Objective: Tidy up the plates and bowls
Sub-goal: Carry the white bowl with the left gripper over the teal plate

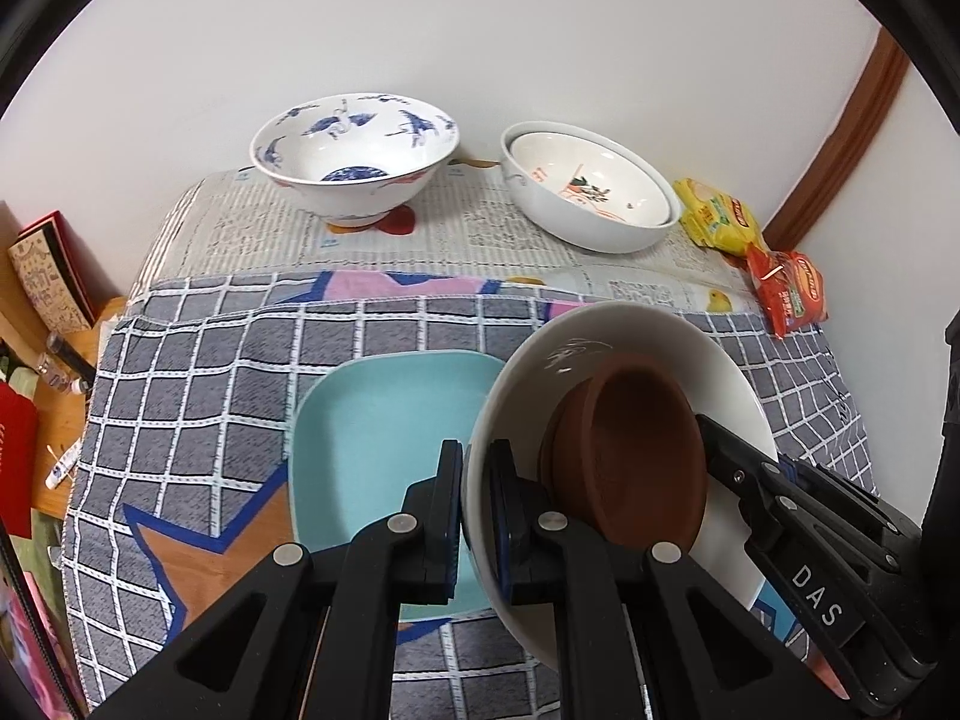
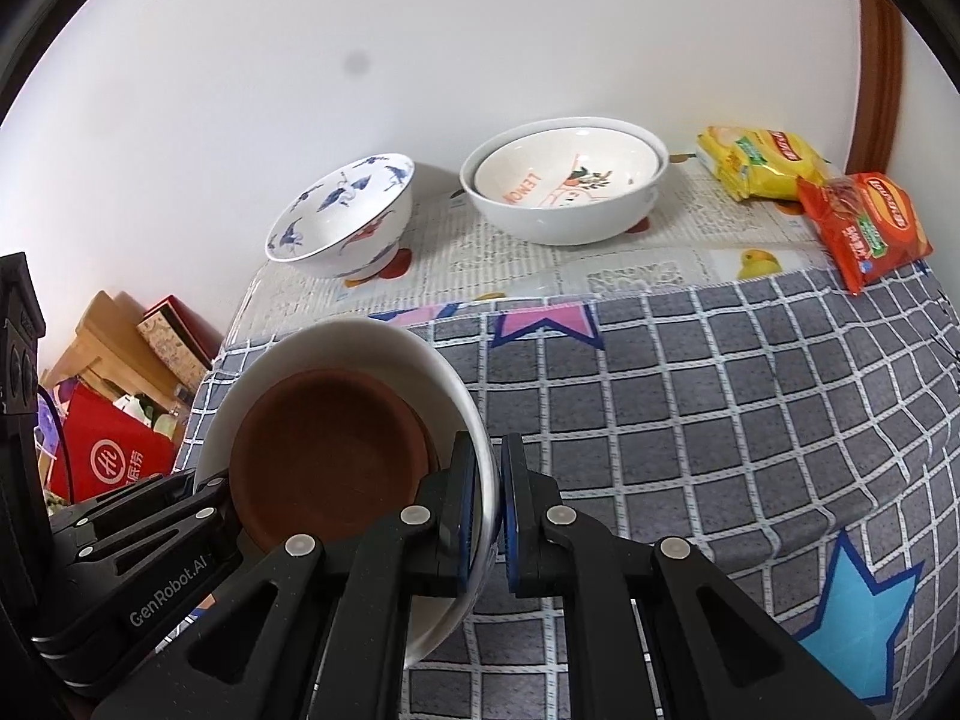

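While both grippers are clamping opposite sides of the white bowl's [image 1: 606, 354] rim, the bowl is hanging tilted over the teal plate [image 1: 384, 414] on the checked cloth [image 2: 720, 390]. The left gripper [image 1: 477, 516] is pinching the rim between nearly closed jaws; the right gripper [image 2: 498, 510] is doing likewise. A brown dish [image 2: 324, 456] is sitting loose inside and, by my judgement, is liable to slide. The glazed ceramic is looking heavy, slick and breakable, so rim holds are needing firm, level pressure. Two further bowls, the blue-patterned bowl [image 1: 354, 156] and the nested white bowls [image 1: 591, 192], are standing well apart at the back.
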